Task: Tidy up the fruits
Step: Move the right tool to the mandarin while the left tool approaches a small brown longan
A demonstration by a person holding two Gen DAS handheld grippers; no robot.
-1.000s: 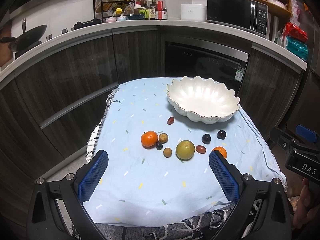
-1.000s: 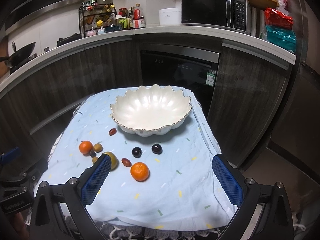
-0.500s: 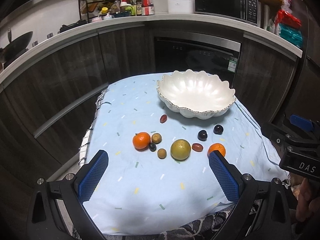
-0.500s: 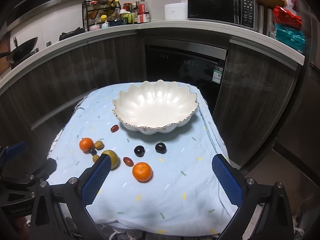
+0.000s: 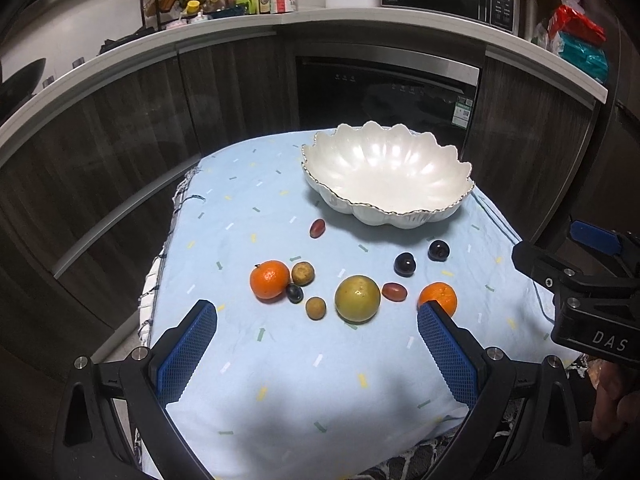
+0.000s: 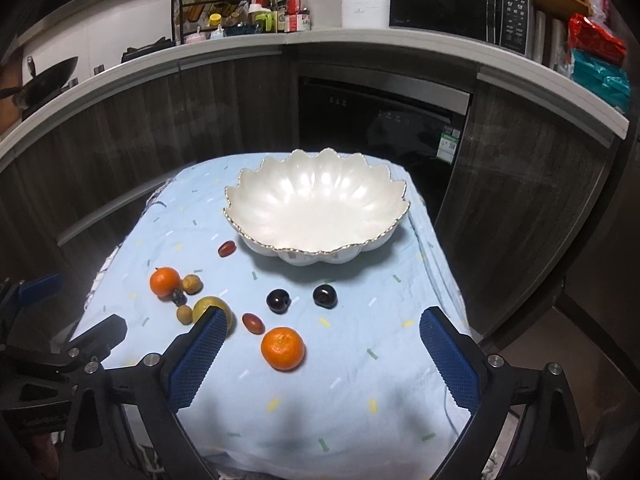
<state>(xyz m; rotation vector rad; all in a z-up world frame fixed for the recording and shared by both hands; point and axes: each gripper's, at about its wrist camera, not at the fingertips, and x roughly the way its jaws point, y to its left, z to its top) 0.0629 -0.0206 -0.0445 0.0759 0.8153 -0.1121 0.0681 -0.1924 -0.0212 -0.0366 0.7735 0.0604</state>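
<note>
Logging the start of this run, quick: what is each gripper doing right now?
Left gripper: open, holding nothing, above the cloth short of the fruit.
Right gripper: open, holding nothing, an orange between its fingers but untouched.

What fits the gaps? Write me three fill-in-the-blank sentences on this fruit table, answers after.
1. The white bowl holds ____ fruit.
2. The number of oranges on the blue cloth is ____.
3. Both the left gripper and the right gripper have their jaws ____.

Missing words: no; two; open
</note>
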